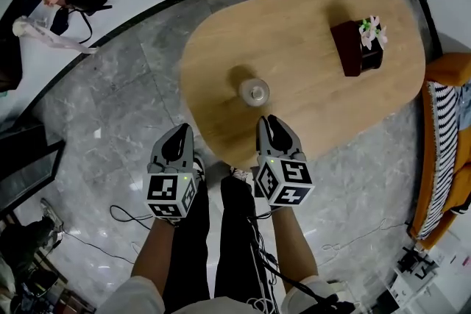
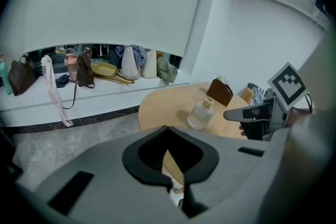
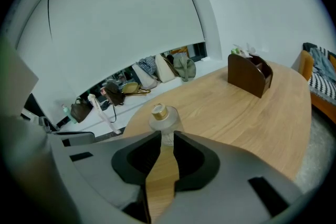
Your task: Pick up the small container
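From the head, looking steeply down past the person's own legs (image 1: 221, 246) onto the wooden table (image 1: 294, 33) from well above, with the left gripper (image 1: 182, 130) and right gripper (image 1: 270, 121) low in frame at its near edge. From behind the left gripper's jaws, facing low across the table's near end toward the ledge of bags (image 2: 105, 70), with the right gripper at the frame's right. From behind the right gripper's jaws, closer in over the tabletop, facing much the same way. Shared by all three: tabletop, small container (image 1: 255, 92), brown holder (image 1: 353, 48), ledge.

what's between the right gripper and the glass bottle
Only bare wooden tabletop separates the right gripper from the small clear glass bottle with a gold cap; the head view shows it.
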Tool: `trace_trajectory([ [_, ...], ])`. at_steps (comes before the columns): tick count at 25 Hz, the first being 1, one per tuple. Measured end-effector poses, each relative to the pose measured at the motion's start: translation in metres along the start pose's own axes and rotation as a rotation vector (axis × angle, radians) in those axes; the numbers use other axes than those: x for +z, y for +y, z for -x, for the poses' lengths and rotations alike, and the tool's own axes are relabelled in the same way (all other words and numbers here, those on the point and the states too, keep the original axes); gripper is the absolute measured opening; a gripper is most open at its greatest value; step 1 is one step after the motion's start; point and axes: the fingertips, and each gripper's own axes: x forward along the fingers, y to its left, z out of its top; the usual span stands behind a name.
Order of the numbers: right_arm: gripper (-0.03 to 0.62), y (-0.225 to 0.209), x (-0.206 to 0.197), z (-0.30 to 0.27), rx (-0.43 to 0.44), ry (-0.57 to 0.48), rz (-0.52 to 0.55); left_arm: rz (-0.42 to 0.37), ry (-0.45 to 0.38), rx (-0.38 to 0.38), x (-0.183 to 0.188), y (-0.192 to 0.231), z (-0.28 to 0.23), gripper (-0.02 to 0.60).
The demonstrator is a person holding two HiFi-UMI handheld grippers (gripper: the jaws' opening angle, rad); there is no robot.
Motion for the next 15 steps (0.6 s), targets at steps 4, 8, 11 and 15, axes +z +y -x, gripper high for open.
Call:
trace_trajectory([
  [4, 0.140, 0.002, -0.004, -0.013, 0.020, 0.021, 0.020, 0.033, 0.006, 0.030, -0.010, 0.010, -0.004, 0.008],
  [8, 0.178, 0.004, -0.008, -0.025, 0.027, 0.032, 0.052, 0.066, 0.008, 0.053, -0.019, 0.018, -0.008, 0.008],
  [11, 0.227, 0.006, -0.011, -0.034, 0.023, 0.039, 0.096, 0.080, 0.013, 0.061, -0.025, 0.022, -0.011, 0.008],
  [15, 0.269, 0.008, -0.010, -0.046, 0.005, 0.039, 0.172, 0.089, 0.019, 0.065, -0.029, 0.025, -0.016, 0.008],
])
